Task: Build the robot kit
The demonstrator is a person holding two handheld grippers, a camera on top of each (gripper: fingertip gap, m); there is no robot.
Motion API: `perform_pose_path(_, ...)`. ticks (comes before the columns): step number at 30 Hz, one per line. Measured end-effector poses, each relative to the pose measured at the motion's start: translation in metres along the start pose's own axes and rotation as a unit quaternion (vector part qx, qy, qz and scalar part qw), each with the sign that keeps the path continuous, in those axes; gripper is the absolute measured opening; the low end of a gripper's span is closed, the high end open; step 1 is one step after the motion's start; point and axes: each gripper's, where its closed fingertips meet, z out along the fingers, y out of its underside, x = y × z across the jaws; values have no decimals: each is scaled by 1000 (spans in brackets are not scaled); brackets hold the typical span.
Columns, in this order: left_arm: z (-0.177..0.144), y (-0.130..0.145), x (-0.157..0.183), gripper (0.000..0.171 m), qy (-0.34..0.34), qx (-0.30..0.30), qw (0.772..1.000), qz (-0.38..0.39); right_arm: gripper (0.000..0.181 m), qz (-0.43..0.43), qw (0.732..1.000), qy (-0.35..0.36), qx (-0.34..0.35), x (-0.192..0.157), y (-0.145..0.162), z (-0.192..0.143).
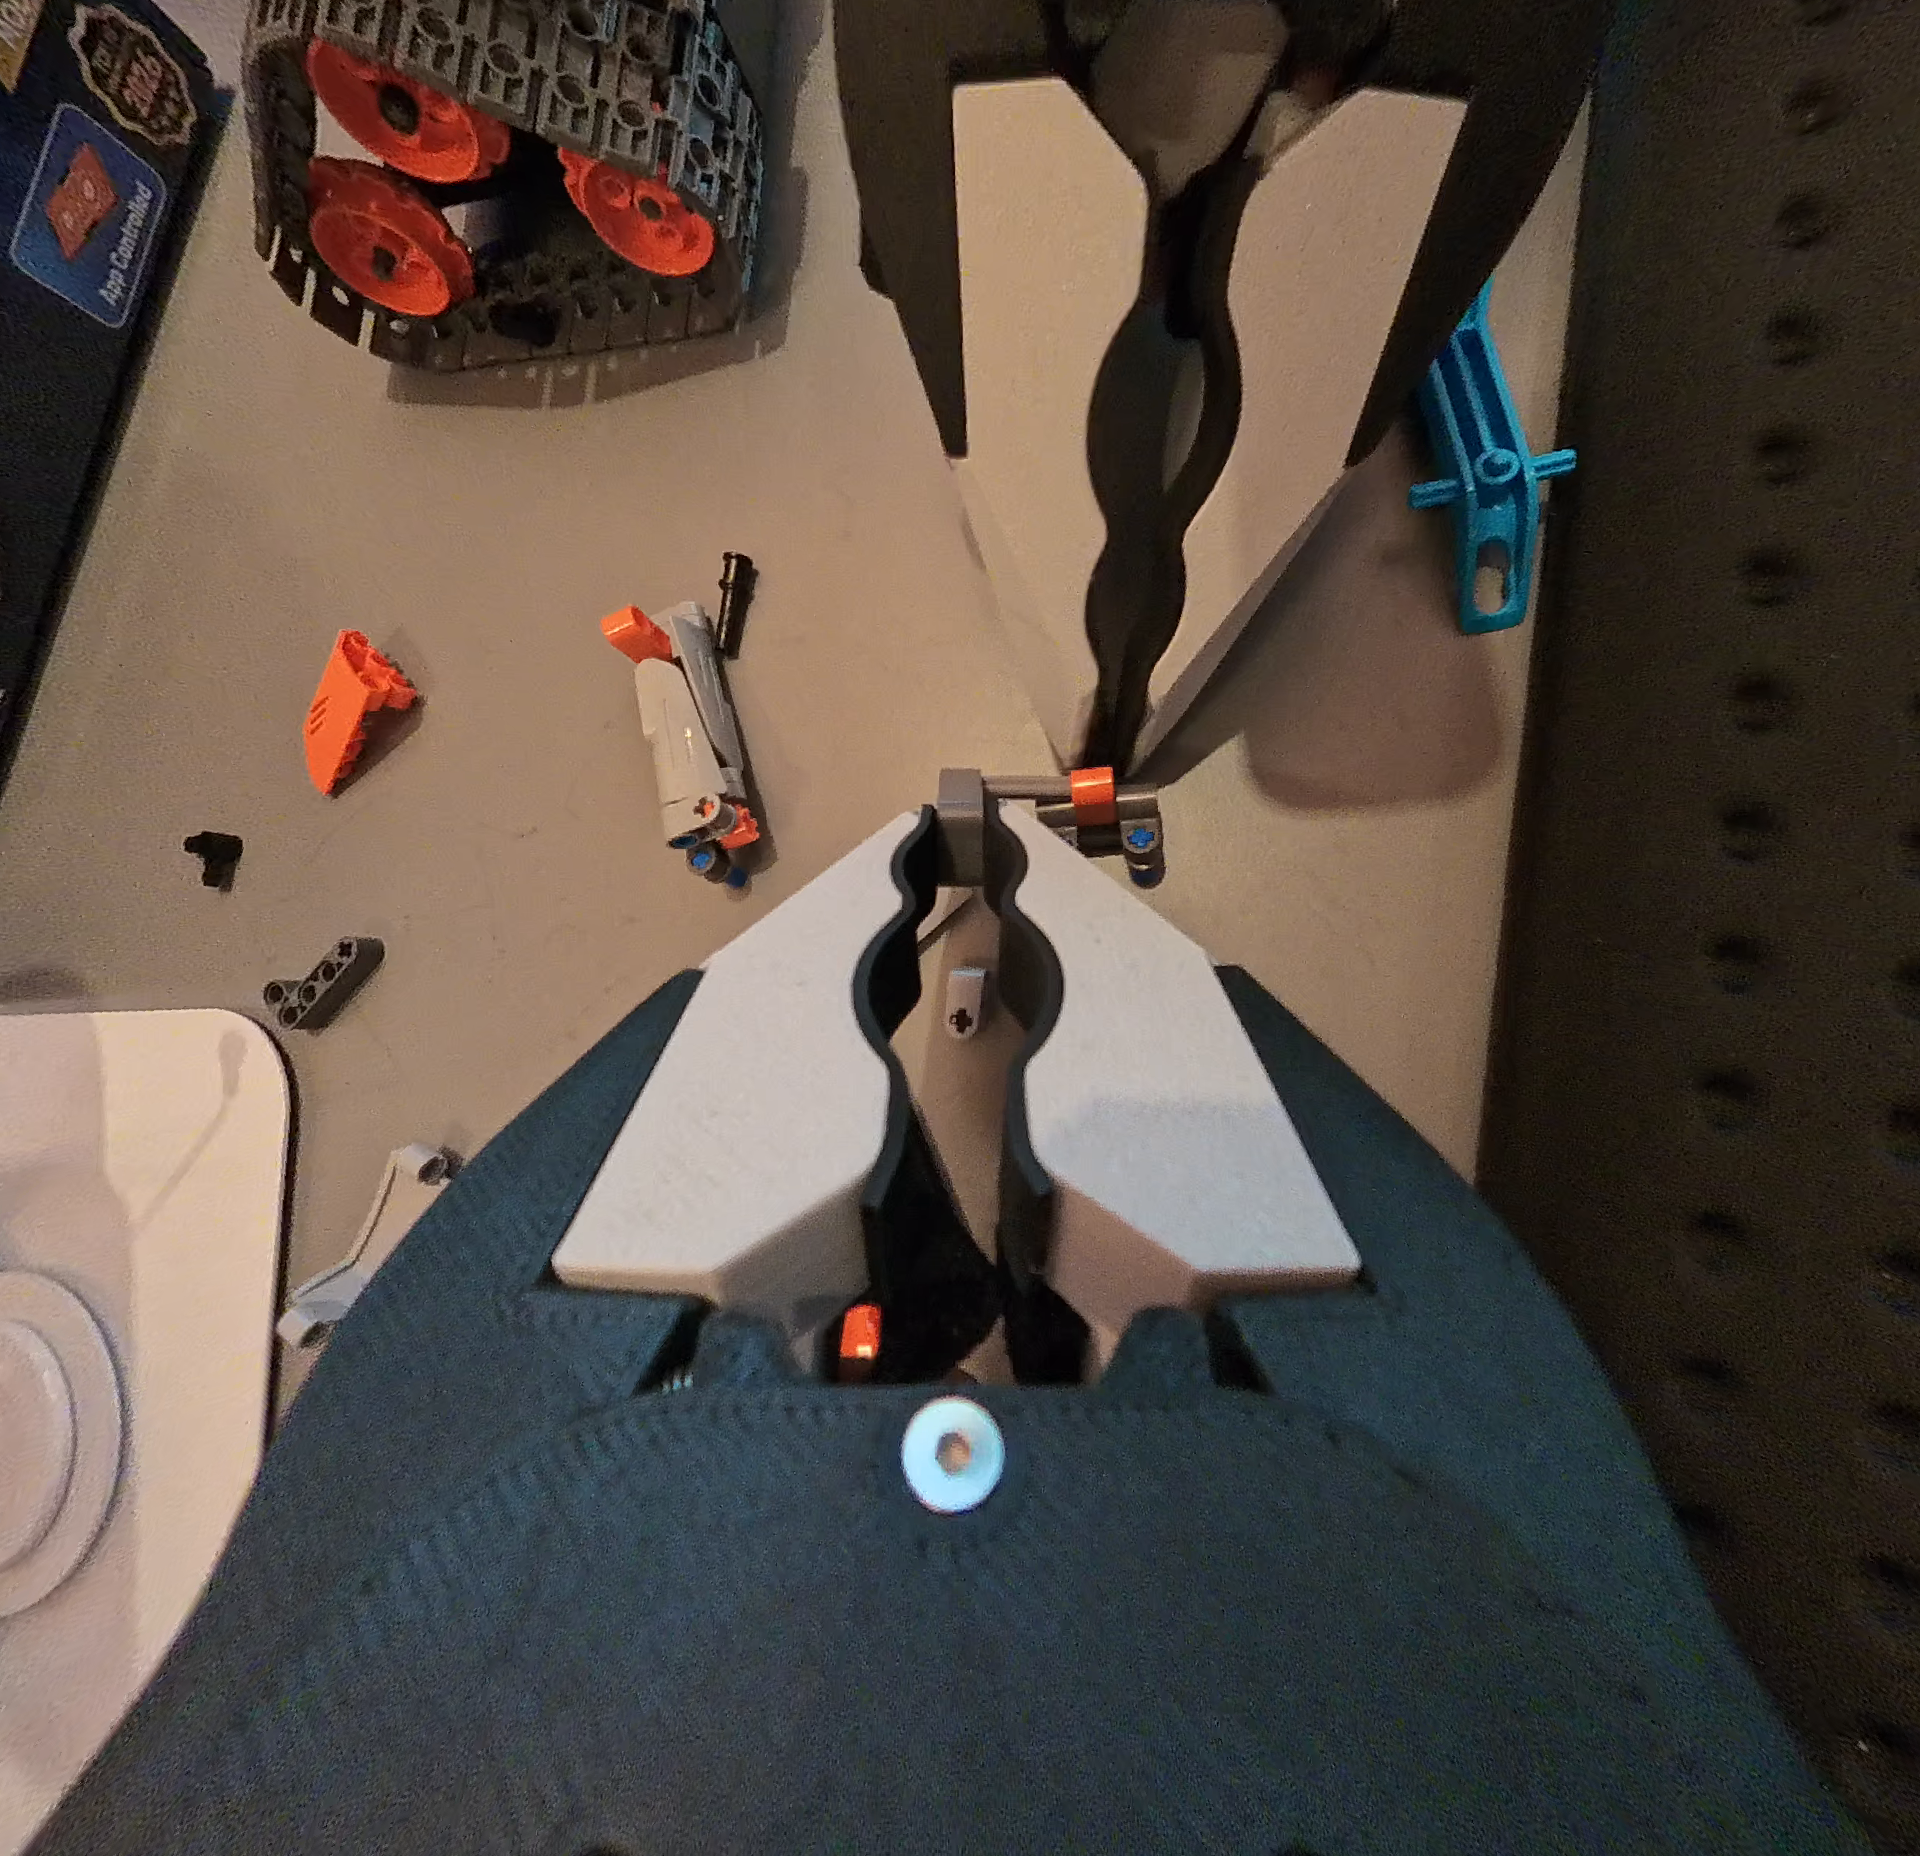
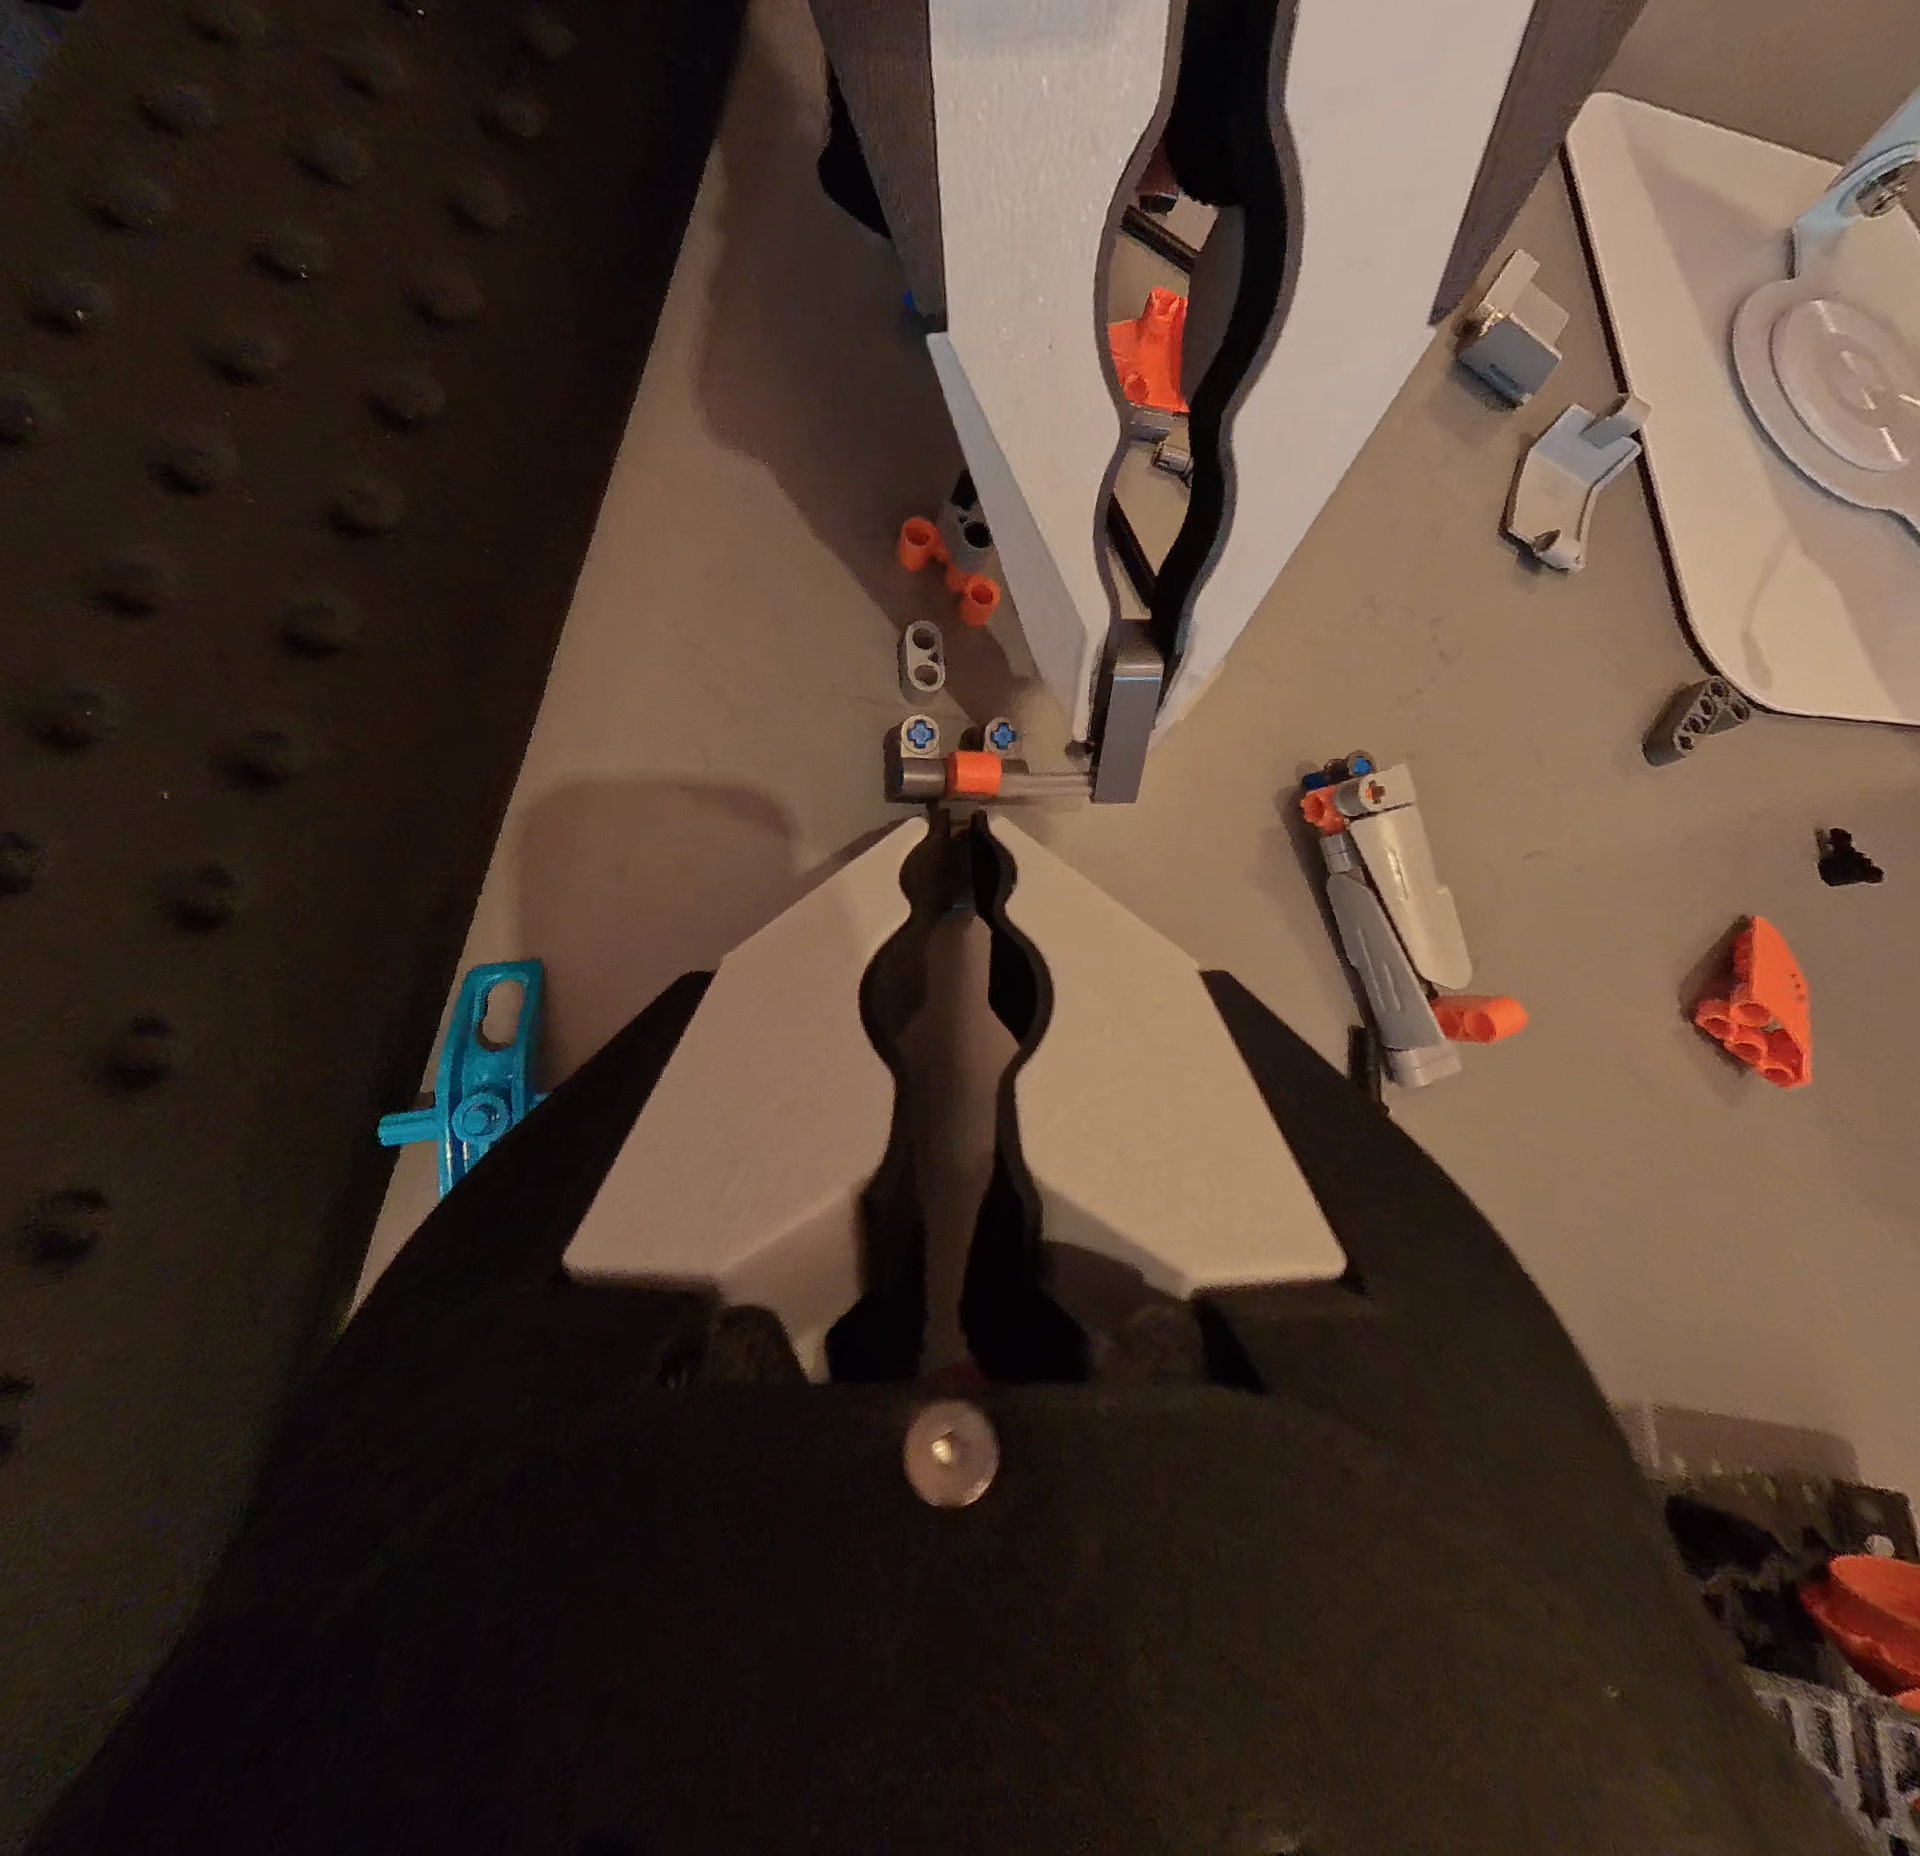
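Note:
A small brick assembly [image 1: 1091, 804] is held between both grippers above the grey tabletop [image 1: 831, 518]: a thin grey axle with an orange bush [image 2: 975, 773], a grey connector with blue pins [image 2: 920, 736] and a dark grey block [image 1: 966, 830]. My left gripper [image 1: 964, 819] is shut on the dark grey block; it enters the right wrist view [image 2: 1127, 663] from the top. My right gripper [image 2: 951, 830] is shut, its tips pinching the assembly beside the orange bush; it comes down from the top in the left wrist view [image 1: 1117, 752].
A tracked model with orange wheels [image 1: 499, 144] and a blue box [image 1: 83, 196] lie far left. Loose parts lie about: an orange wedge [image 1: 353, 705], a grey-white sub-assembly [image 1: 691, 736], a teal beam [image 1: 1486, 476]. There is also a white tray [image 1: 135, 1235] and a dark studded mat [image 1: 1745, 663]. Both grippers' tips are close together, under 4 cm apart.

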Motion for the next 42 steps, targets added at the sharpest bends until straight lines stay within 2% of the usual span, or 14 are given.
perform_pose_path(6, -5, 4, -3, 5, 2, -28, 1000, 3, 0, -6, 1000, 10, -6, 2, 1, 1)
perform_pose_path(20, -2, 4, -3, 6, 8, -52, 998, -26, 0, -16, 1000, 15, -9, 2, 0, 2)
perform_pose_path(37, 4, 10, 0, 6, 51, -110, 991, -60, 0, -38, 998, 41, -31, 5, 0, 3)
perform_pose_path(40, 1, 9, -3, 6, 44, -102, 991, -68, 1, -37, 998, 42, -28, 5, -1, 0)
perform_pose_path(42, -4, 8, -4, 6, 38, -92, 992, -77, 8, -26, 999, 27, -7, 2, -6, -4)
